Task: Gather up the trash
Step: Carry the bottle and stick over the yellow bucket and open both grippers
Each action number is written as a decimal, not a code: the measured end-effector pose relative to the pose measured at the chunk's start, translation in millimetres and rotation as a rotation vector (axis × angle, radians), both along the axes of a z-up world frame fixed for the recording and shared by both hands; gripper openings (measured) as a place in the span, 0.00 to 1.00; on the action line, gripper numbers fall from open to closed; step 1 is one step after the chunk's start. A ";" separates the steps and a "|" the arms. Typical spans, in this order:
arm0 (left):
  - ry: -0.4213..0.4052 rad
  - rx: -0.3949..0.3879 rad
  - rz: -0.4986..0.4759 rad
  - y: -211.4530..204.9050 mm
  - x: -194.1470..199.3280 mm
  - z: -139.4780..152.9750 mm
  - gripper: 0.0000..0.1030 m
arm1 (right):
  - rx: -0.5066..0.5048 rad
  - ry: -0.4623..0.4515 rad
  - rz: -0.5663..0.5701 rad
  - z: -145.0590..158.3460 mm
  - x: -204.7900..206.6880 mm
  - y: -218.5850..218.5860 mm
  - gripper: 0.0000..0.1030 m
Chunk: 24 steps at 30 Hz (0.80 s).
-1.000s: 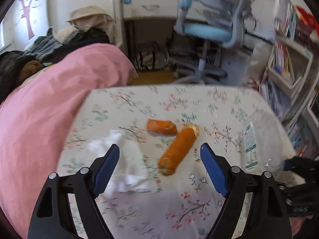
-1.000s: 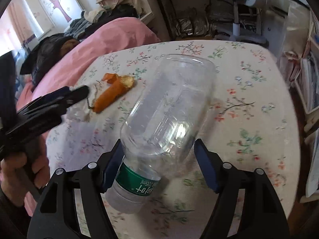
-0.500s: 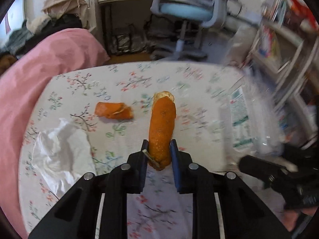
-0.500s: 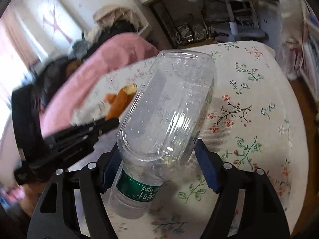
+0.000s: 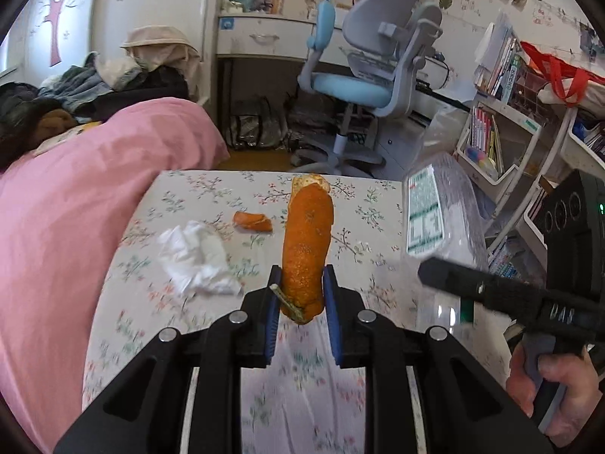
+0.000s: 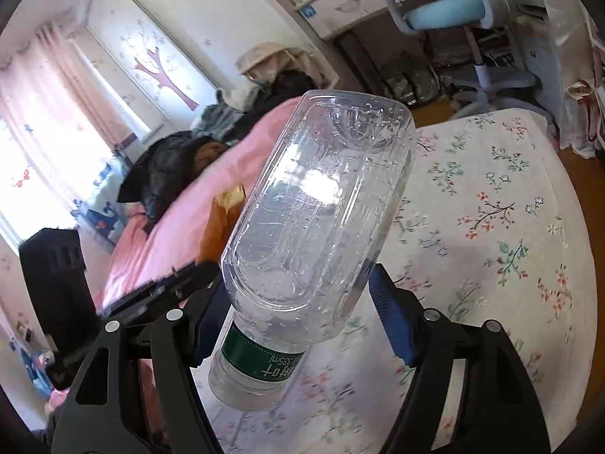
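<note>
The left gripper (image 5: pixel 300 295) is almost closed. Its blue pads (image 5: pixel 273 314) squeeze the near end of a long orange peel (image 5: pixel 307 249). The peel sticks out away from the gripper, up off the table (image 5: pixel 340 397). The far tip of the peel shows its pale inside.

The table has a cloth with small flowers on it. A small bit of peel (image 5: pixel 252 221) lies on the cloth, past the gripper and a little to the left. A crumpled white tissue (image 5: pixel 196 257) lies near it, closer to the pink blanket (image 5: pixel 75 227). The two are near each other, but it is hard to tell if they touch.

The right gripper (image 6: pixel 298 321) is open wide, but it is not empty. A clear plastic bottle (image 6: pixel 321 208) sits between its blue pads (image 6: pixel 391 321). The bottle's bottom points away from the gripper and its neck hangs toward the camera. The bottle looks empty, with small drops inside. It has a green label (image 6: pixel 261 359) near the neck. The writing on it is upside down and reads "333ml". The other words there are too small to read.

In the left view the same bottle shows on the right, with a white and green label (image 5: pixel 423 215) full of tiny print that cannot be read. A hand (image 5: pixel 556 389) holds the right gripper's handle there.

A blue chair (image 5: pixel 363 87) stands past the table, and shelves of books (image 5: pixel 495 68) are on the right.
</note>
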State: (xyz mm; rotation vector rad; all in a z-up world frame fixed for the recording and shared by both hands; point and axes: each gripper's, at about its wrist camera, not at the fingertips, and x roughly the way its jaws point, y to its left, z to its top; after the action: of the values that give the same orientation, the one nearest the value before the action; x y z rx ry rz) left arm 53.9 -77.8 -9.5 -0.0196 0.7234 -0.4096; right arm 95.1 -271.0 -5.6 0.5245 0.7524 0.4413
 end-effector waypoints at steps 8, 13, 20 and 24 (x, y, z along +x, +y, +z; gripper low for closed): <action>-0.034 0.035 0.019 8.4 -26.5 4.3 0.22 | -0.043 -0.064 0.058 19.1 -32.4 31.9 0.67; -0.046 0.037 0.035 17.5 -32.6 7.7 0.22 | -0.064 -0.081 0.103 20.1 -46.3 53.5 0.67; -0.059 0.032 0.060 28.9 -43.7 11.4 0.22 | -0.064 -0.087 0.146 14.9 -69.7 75.0 0.67; -0.063 0.032 0.071 35.0 -53.1 11.5 0.22 | -0.064 -0.085 0.162 10.3 -87.8 84.8 0.67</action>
State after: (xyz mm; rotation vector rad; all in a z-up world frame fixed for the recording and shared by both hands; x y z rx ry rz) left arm 0.7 -42.7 2.1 -0.0023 0.6649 -0.3300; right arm 7.4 -186.3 4.8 0.3834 0.7273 0.5848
